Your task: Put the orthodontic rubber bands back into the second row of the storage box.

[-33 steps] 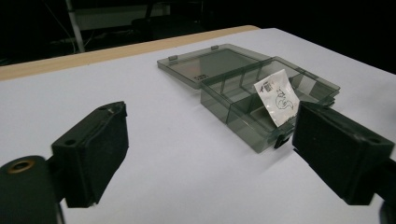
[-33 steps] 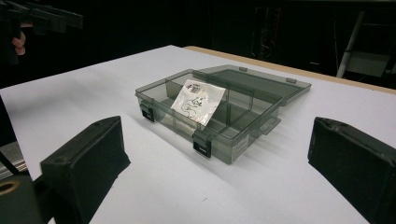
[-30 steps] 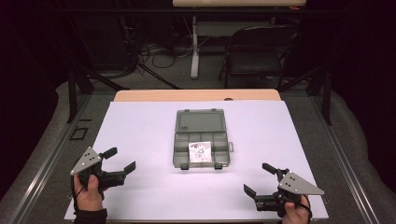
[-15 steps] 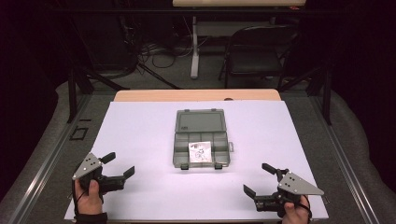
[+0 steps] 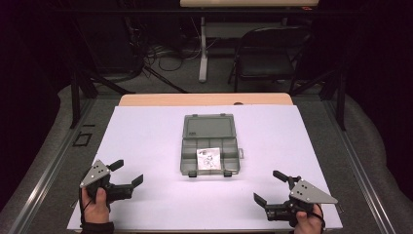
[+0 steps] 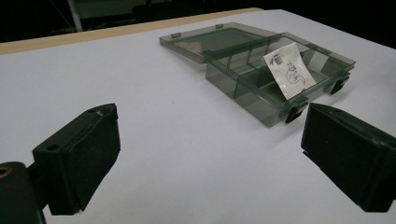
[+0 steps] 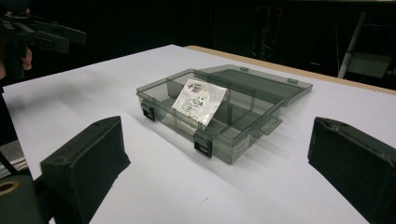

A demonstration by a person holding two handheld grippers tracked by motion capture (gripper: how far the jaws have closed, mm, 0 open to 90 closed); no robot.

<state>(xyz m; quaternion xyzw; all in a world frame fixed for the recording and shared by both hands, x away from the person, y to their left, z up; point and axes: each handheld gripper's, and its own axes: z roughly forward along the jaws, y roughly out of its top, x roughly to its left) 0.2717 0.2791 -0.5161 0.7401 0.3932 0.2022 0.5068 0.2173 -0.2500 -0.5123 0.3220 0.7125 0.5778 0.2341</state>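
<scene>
Left gripper (image 5: 125, 172), gripped by a hand (image 5: 95, 209) near the table's front left corner: jaws spread wide, released, nothing between them, nothing touched. Ahead and to its right, well apart, a smoky transparent compartment box (image 5: 210, 151), lid laid flat open on the far side. Inside the box, a small white packet (image 5: 208, 158) with a dark printed drawing, leaning tilted against a divider in a front compartment. From the left gripper view, box (image 6: 275, 74) beyond the right jaw, packet (image 6: 289, 70) upright-tilted near its two black latches.

Right gripper (image 5: 270, 187), held near the front right corner: jaws likewise wide apart, empty, clear of everything. Box ahead and to its left, well apart. From the right gripper view, box (image 7: 219, 112) centred between the two jaws but farther off, latches facing the camera, packet (image 7: 198, 100) propped inside. Left gripper (image 7: 42, 32) at upper left, beyond the box.

All resting on a white table cover (image 5: 146, 141).
</scene>
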